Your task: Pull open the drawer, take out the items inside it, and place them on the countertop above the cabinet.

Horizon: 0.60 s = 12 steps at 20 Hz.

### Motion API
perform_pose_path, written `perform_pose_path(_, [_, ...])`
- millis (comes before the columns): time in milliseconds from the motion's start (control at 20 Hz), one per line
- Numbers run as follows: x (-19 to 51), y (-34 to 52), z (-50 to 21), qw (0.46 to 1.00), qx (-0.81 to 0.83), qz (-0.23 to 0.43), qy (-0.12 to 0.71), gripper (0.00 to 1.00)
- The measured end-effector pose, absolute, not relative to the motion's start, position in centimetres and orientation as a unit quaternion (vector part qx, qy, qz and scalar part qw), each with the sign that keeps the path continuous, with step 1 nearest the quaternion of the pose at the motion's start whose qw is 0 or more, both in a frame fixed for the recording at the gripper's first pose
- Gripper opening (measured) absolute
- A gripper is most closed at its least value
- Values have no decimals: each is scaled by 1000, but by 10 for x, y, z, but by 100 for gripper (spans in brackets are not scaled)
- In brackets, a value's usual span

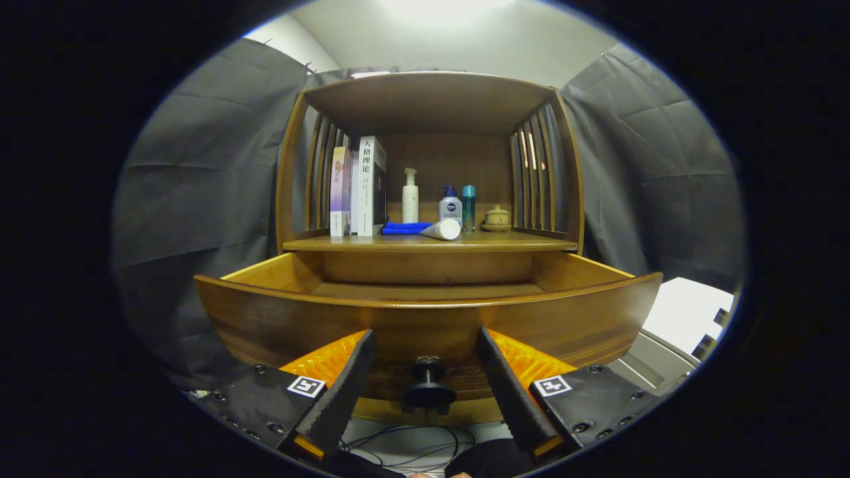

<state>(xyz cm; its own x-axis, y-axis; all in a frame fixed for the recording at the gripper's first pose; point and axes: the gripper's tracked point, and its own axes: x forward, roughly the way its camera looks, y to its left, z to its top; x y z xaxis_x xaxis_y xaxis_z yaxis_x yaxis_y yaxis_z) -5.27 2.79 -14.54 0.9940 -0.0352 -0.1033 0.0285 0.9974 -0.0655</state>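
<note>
One drawer [425, 318], wooden with a curved front, stands pulled out below the table [425, 243], its dark knob [429, 385] between the fingers of the hand-held gripper [425, 358], which are spread wide and hold nothing. Its front wall hides the inside, so contents cannot be told. Books [362, 186], bottles [450, 206] and a tube [441, 230] sit on the table.

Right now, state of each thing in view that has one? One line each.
Wooden drawer: pulled open, the visible part of its inside bare.
Dark round drawer knob: between the fingers, not gripped.
Gripper: open, fingers either side of the knob.
White tube: lying on its side on the countertop.
White pump bottle: upright.
Books: standing upright.
</note>
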Motion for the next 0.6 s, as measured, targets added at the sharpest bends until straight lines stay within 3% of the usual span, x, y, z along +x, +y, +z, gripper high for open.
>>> perform_pose_path(600, [22, 33, -130, 998, -15, -31, 46, 98])
